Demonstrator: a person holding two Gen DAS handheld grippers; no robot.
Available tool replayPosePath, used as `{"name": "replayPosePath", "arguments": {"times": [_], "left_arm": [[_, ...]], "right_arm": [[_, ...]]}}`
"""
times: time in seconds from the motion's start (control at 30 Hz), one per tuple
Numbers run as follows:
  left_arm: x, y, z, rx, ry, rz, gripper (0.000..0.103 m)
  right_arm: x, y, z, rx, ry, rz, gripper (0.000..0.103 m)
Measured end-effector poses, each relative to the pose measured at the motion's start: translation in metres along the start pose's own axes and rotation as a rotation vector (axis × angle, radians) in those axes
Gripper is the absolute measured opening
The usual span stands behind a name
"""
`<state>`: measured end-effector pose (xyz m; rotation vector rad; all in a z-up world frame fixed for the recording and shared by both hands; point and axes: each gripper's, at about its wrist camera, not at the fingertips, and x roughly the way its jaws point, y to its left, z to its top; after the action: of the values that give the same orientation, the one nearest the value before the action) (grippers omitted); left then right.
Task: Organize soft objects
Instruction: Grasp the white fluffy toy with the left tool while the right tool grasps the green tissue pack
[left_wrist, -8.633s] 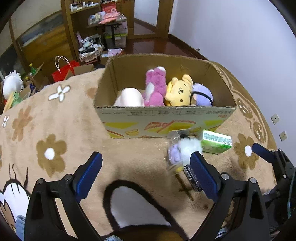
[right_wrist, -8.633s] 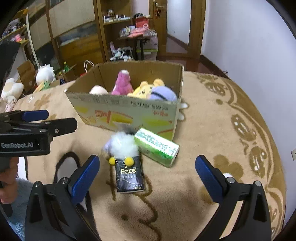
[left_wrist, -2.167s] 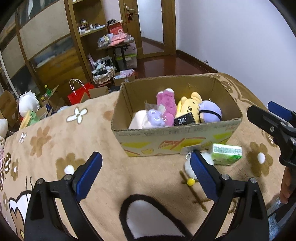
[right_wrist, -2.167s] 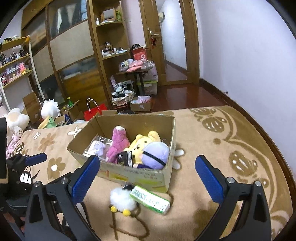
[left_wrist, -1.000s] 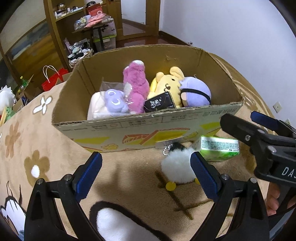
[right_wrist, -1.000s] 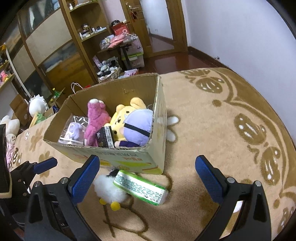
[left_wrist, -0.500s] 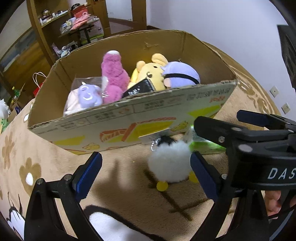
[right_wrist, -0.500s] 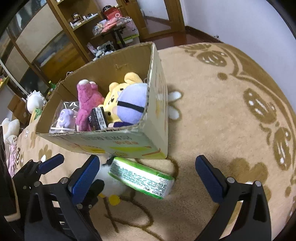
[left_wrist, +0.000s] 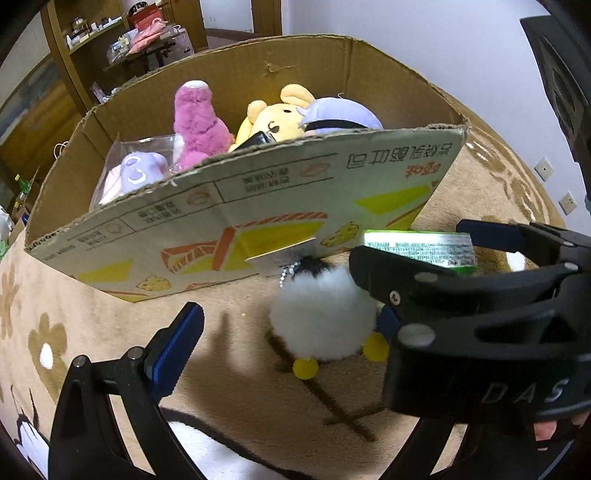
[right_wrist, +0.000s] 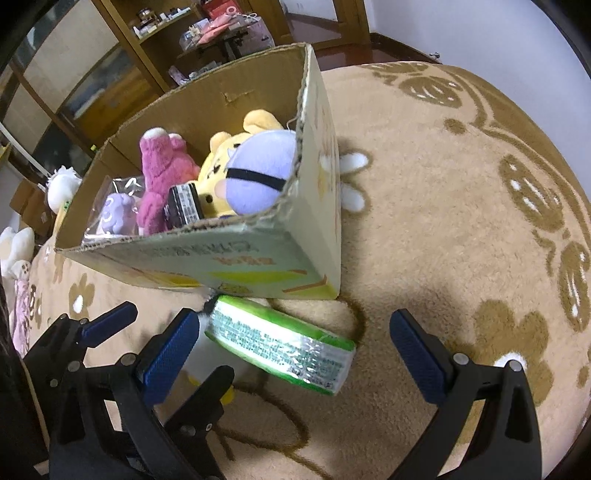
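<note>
A white fluffy plush (left_wrist: 321, 321) with yellow feet lies on the rug in front of the cardboard box (left_wrist: 236, 218). My left gripper (left_wrist: 284, 332) is open and straddles it, its right finger mostly hidden behind the other tool. A green tissue pack (right_wrist: 280, 343) lies beside the plush at the box's corner. My right gripper (right_wrist: 293, 354) is open, one finger on each side of the pack without touching it. Inside the box sit a pink plush (right_wrist: 162, 173), a yellow bear (right_wrist: 218, 162), a lilac round plush (right_wrist: 258, 177), a bagged lilac toy (right_wrist: 114, 214) and a black pack (right_wrist: 183, 206).
The tan flower-patterned rug (right_wrist: 461, 221) stretches open to the right of the box. The two tools nearly overlap: the right one's black body (left_wrist: 480, 314) fills the lower right of the left wrist view. Wooden shelving (right_wrist: 155, 44) and clutter stand beyond the box.
Both grippers have dropped and moved in close to the box front. The left now straddles the white plush and the right straddles the green pack. Both stay open.
</note>
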<state>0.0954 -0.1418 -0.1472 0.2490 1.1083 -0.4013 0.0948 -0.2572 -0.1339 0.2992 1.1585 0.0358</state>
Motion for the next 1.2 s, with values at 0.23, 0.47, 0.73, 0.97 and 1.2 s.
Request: {"name": "replayPosePath", "arguments": {"times": [0.23,0.47,0.73,0.97,1.2], "left_arm": [[0.008,-0.002,0.0,-0.011,0.019,-0.008,0.096],[0.013,-0.002,0.004,-0.013,0.03,-0.014,0.095],[0.018,-0.001,0.004,-0.007,0.031,-0.019,0.095],[0.028,-0.009,0.004,-0.001,0.039,0.01,0.084],[0.039,-0.005,0.003,-0.04,0.085,0.005,0.06]], "right_arm": [[0.002,-0.006,-0.002,0.046,0.016,0.02,0.096],[-0.002,-0.009,-0.001,0.054,0.014,0.047,0.088],[0.003,-0.011,0.002,0.071,0.029,0.068,0.088],[0.013,-0.013,0.008,0.082,0.05,0.073,0.088],[0.013,-0.013,0.006,0.074,0.047,0.072,0.086]]}}
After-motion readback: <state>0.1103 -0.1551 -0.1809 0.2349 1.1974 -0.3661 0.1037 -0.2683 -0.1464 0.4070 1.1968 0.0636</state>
